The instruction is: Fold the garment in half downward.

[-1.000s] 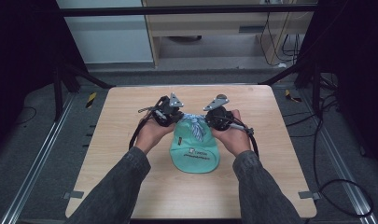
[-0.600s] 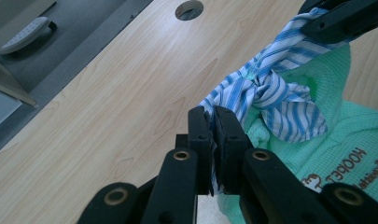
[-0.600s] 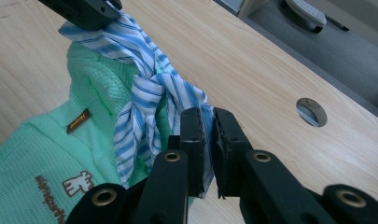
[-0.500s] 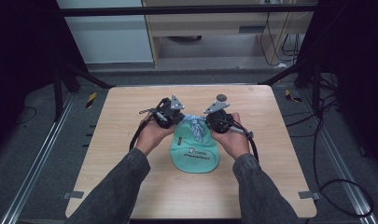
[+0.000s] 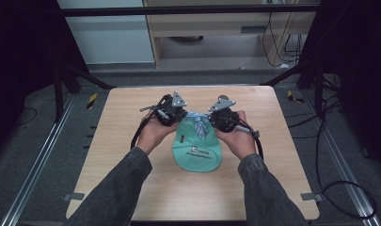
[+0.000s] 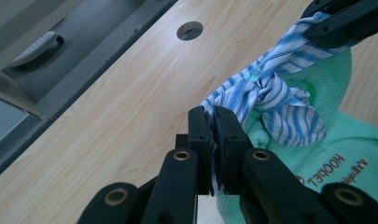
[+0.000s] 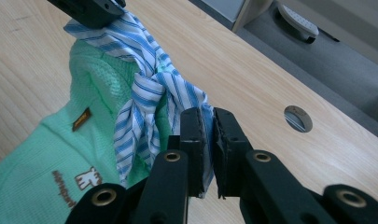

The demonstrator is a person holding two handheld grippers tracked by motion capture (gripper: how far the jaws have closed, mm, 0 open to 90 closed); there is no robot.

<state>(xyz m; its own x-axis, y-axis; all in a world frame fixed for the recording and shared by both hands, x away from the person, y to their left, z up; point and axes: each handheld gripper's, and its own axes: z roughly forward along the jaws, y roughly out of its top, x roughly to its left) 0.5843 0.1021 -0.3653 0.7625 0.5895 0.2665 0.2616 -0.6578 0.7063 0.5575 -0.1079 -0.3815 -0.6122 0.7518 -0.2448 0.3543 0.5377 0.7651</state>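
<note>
Still nothing has shifted: left gripper (image 5: pixel 178 114) and right gripper (image 5: pixel 215 115) stay clamped on the striped cloth (image 5: pixel 197 123), knotted over the green garment (image 5: pixel 197 153).

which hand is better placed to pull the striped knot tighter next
Neither clearly: left gripper and right gripper are each shut on an end of the striped cloth, either side of the knot over the green bag.

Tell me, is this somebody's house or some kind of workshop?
Probably a lab or workshop, not a house. The wooden table stands inside a dark metal frame, cables trail over the grey floor, and a person works on a green pouch with the left gripper and right gripper.
</note>
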